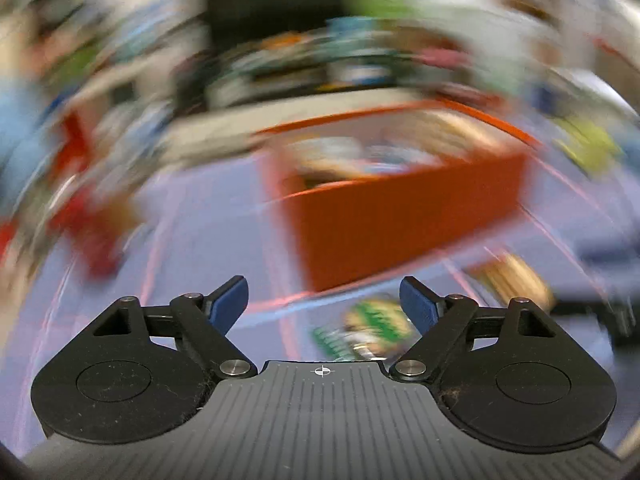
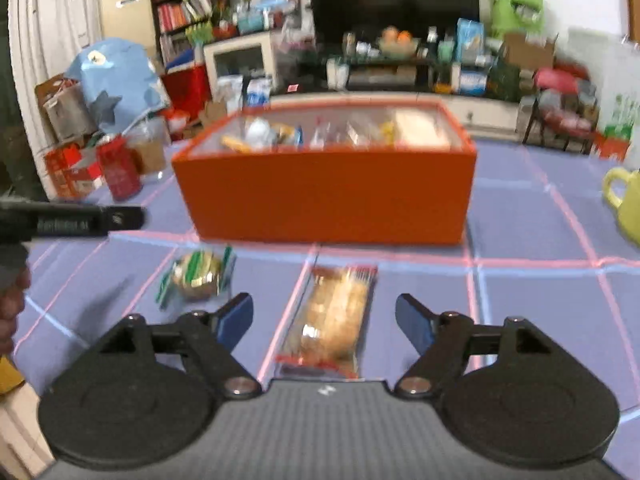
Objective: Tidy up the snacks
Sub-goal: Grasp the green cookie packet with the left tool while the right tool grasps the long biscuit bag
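- the surface, under a blue cloth with pink grid lines, carries everything; it runs out ahead of both pairs of fingers.
- the orange box stands well ahead of the right fingers, square on; in the left view the same box sits ahead and a little right, badly smeared by motion. several wrapped snacks already lie inside it, so i judge the sorting is well along.
- the bread packet, clear wrap with red ends, lies on the surface directly between and just ahead of the right fingers, not touched. it looks like the next piece to go in.
- the green and gold snack lies ahead and to the left of the right fingers; in the left view it shows low between the left fingers, just inside the right-hand one, blurred.
- the right gripper has its fingers spread wide, holding nothing.
- the left gripper is likewise spread wide and empty.
- left to do, as far as i can judge: these two loose snacks, at least.
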A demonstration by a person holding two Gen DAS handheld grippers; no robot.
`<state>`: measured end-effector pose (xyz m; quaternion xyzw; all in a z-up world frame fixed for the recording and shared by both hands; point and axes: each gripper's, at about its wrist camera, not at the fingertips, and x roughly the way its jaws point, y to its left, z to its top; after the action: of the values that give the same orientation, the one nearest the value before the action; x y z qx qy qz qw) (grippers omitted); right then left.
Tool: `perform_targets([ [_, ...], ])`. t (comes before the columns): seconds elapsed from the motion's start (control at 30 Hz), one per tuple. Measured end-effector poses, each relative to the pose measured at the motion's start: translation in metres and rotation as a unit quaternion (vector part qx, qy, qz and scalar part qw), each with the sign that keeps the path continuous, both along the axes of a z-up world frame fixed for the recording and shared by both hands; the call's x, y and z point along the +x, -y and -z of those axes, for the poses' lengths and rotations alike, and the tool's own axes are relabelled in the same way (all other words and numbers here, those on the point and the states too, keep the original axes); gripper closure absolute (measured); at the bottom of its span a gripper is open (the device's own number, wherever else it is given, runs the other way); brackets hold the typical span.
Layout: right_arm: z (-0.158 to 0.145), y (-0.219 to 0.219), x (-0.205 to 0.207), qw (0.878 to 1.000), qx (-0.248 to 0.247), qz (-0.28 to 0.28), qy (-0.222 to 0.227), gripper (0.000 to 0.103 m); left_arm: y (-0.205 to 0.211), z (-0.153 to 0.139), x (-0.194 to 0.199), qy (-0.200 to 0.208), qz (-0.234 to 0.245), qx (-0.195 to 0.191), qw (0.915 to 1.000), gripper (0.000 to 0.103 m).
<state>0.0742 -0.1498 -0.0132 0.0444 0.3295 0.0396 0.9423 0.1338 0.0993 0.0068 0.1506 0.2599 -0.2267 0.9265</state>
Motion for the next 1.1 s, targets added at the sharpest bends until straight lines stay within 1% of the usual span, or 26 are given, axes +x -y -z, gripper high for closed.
perform_targets([
  [0.03,0.003,-0.001,0.001,1.0,0.003,-0.01,-0.003,0.025,0.005,0.009,-0.005,0.031,0.049,0.03,0.9979,0.033],
  [0.07,0.004,-0.001,0.001,1.0,0.005,-0.018,-0.005,0.025,0.008,0.018,-0.007,0.042,0.083,0.053,0.9943,0.031],
  [0.1,0.004,-0.001,0.0,1.0,0.007,-0.023,-0.004,0.023,0.012,0.027,-0.005,0.034,0.108,0.083,0.99,0.032],
  [0.13,0.005,0.003,-0.004,1.0,0.008,-0.027,-0.002,0.022,0.015,0.034,0.0,0.023,0.123,0.105,0.9866,0.032],
  [0.17,0.006,0.003,-0.004,0.999,0.007,-0.031,-0.002,0.021,0.016,0.039,0.004,0.016,0.134,0.115,0.9842,0.032],
  [0.2,0.005,0.006,-0.006,0.999,0.005,-0.032,-0.002,0.021,0.017,0.041,0.009,0.008,0.14,0.112,0.9839,0.032],
  [0.23,0.005,0.008,-0.003,0.999,0.004,-0.031,-0.006,0.021,0.016,0.041,0.017,-0.009,0.142,0.098,0.9849,0.033],
  [0.3,0.007,0.011,-0.001,0.999,0.014,-0.032,-0.015,0.021,0.013,0.039,0.032,-0.04,0.136,0.054,0.9885,0.034],
  [0.37,0.008,0.011,0.004,0.999,0.017,-0.03,-0.021,0.021,0.011,0.037,0.042,-0.059,0.111,0.008,0.992,0.036],
  [0.43,0.011,0.011,0.009,0.999,0.014,-0.027,-0.027,0.021,0.015,0.036,0.048,-0.093,0.094,-0.025,0.9908,0.038],
  [0.47,0.012,0.011,0.011,0.999,0.013,-0.023,-0.029,0.021,0.015,0.038,0.048,-0.113,0.09,-0.038,0.9887,0.039],
  [0.5,0.013,0.011,0.012,0.999,0.012,-0.018,-0.031,0.021,0.014,0.038,0.045,-0.125,0.09,-0.045,0.9871,0.039],
  [0.53,0.012,0.01,0.014,0.999,0.014,-0.015,-0.032,0.021,0.016,0.039,0.039,-0.131,0.095,-0.046,0.9858,0.039],
  [0.57,0.011,0.011,0.014,0.999,0.016,-0.013,-0.031,0.021,0.019,0.04,0.031,-0.139,0.103,-0.036,0.9843,0.04],
  [0.63,0.009,0.011,0.012,1.0,0.013,-0.011,-0.025,0.018,0.027,0.042,0.01,-0.135,0.116,0.001,0.984,0.041],
  [0.67,0.008,0.01,0.011,1.0,0.011,-0.009,-0.02,0.017,0.032,0.042,0.0,-0.129,0.12,0.021,0.9842,0.04],
  [0.7,0.006,0.01,0.01,1.0,0.009,-0.006,-0.016,0.014,0.036,0.042,-0.007,-0.126,0.117,0.034,0.9846,0.038],
  [0.77,0.004,0.011,0.009,1.0,0.001,0.004,-0.008,0.014,0.042,0.038,-0.014,-0.123,0.08,0.045,0.9881,0.037],
  [0.83,0.004,0.011,0.01,1.0,-0.004,0.01,-0.002,0.014,0.045,0.031,-0.011,-0.119,0.019,0.042,0.9918,0.035],
  [0.9,0.007,0.011,0.013,1.0,-0.006,0.013,-0.004,0.014,0.041,0.021,-0.005,-0.125,-0.043,0.004,0.9913,0.031],
  [0.97,0.013,0.01,0.016,1.0,-0.008,0.014,-0.007,0.014,0.037,0.015,0.0,-0.13,-0.082,-0.038,0.9874,0.03],
  [1.0,0.016,0.008,0.017,1.0,-0.008,0.014,-0.009,0.014,0.038,0.013,0.003,-0.127,-0.094,-0.046,0.9863,0.03],
  [1.03,0.02,0.007,0.019,1.0,-0.008,0.013,-0.01,0.015,0.036,0.011,0.003,-0.118,-0.104,-0.044,0.9865,0.03],
  [1.1,0.025,0.001,0.025,1.0,-0.016,0.012,-0.014,0.015,0.042,0.01,0.006,-0.1,-0.118,-0.024,0.9876,0.03],
])
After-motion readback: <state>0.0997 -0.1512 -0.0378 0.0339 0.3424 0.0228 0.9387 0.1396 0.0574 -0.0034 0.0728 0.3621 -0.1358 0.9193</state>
